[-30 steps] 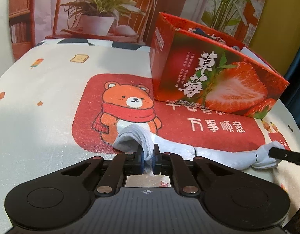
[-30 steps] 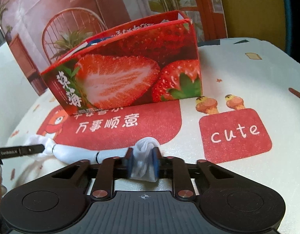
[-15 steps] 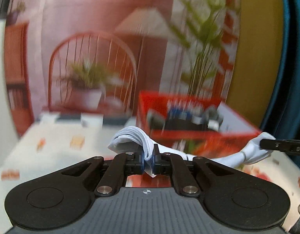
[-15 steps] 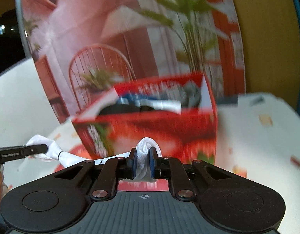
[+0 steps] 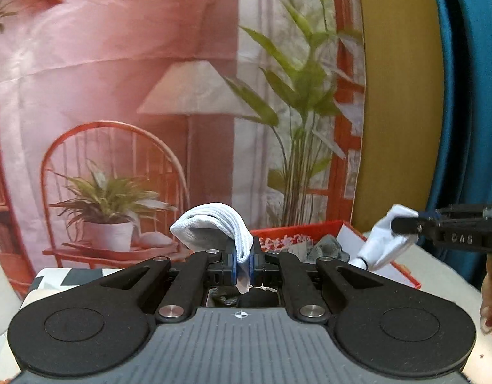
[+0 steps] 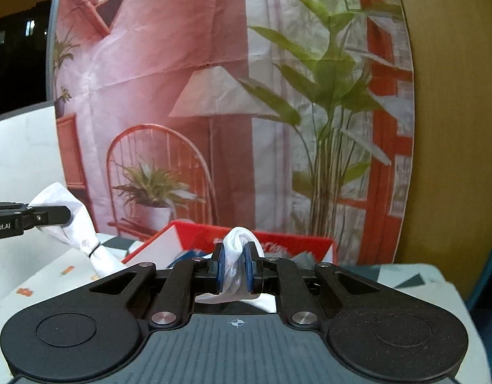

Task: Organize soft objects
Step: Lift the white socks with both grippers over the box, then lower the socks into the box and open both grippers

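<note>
Both claws are clamped on one white sock bundle — left claw on one end, right claw on the other — holding it aloft. The red strawberry box sits at twelve o'clock below. Carrying step; next, lower it inside and release.

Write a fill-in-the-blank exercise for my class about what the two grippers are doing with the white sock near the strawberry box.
1. The left gripper and the right gripper each pinch one end of the same white ____.
2. Both grippers hold it with their jaws ____.
3. The open box ahead of the grippers has a rim coloured ____.
4. In the right wrist view, a thin ____ band cinches the white sock near the left gripper.

Missing words: sock; shut; red; black
</note>
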Demonstrator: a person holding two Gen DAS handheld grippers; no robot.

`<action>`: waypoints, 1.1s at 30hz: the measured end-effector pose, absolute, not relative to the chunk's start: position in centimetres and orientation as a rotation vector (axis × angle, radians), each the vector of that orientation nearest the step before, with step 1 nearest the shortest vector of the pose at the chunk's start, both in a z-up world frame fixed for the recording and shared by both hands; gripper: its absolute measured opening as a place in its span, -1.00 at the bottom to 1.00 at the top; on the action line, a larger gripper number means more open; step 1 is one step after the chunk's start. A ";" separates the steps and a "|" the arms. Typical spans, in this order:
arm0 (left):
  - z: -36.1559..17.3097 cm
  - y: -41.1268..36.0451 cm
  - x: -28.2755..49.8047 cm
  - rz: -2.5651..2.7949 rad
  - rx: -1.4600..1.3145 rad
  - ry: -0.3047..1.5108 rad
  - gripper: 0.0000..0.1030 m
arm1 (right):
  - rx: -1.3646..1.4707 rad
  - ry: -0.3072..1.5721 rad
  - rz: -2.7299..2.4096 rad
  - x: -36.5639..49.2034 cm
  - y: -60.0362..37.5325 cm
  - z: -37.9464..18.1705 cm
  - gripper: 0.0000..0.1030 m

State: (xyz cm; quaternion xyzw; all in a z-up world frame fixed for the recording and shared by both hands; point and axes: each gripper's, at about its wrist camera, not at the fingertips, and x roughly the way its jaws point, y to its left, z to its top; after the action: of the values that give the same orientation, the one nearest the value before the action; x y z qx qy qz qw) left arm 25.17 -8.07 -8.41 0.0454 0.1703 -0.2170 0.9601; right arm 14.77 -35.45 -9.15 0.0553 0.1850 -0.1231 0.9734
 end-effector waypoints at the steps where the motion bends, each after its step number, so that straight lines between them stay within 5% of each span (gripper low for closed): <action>1: -8.7 -8.5 25.8 -0.449 0.101 0.361 -0.85 | 0.103 0.380 -0.254 15.1 -35.7 -9.3 -0.77; 33: -16.4 -12.2 32.4 -0.565 0.199 0.716 -0.82 | 0.022 0.662 -0.253 18.9 -38.2 -16.7 -0.76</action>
State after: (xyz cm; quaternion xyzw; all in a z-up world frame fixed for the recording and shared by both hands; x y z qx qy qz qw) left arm 32.36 -12.19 -16.40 0.0960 0.3452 -0.2726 0.8929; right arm 18.87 -38.24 -16.70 0.0107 0.3239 -0.1240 0.9379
